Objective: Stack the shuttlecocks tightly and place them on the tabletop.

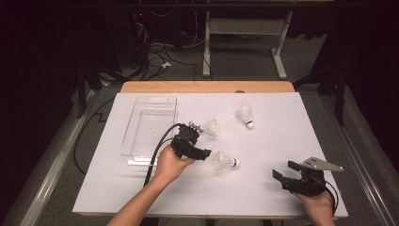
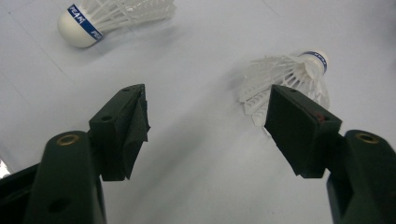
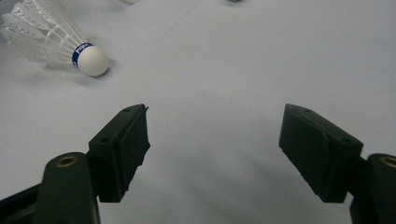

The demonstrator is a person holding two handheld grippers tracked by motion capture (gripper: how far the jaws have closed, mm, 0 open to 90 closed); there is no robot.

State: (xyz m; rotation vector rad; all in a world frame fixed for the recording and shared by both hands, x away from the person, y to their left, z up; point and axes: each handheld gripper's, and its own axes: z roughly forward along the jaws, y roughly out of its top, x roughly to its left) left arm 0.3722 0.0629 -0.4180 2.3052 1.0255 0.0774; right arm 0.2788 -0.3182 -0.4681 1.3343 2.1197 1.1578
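Left hand-held gripper (image 1: 200, 141) gapes beside clear tray (image 1: 141, 141), shuttlecocks (image 1: 225, 161) outside.

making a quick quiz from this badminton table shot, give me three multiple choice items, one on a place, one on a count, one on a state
1. Where does the clear tray lie?
A. on the table's left part
B. at the right edge
C. on the floor

2. How many shuttlecocks lie on the white sheet?
A. one
B. three
C. five

3. How does the left gripper stand?
A. shut on a shuttlecock
B. open, holding nothing
C. lying unheld in the tray

Answers:
1. A, the high view shows it left of the left gripper.
2. B, the near shuttlecock, the middle shuttlecock and the far shuttlecock.
3. B, the left gripper view shows its jaws apart with bare sheet between them.
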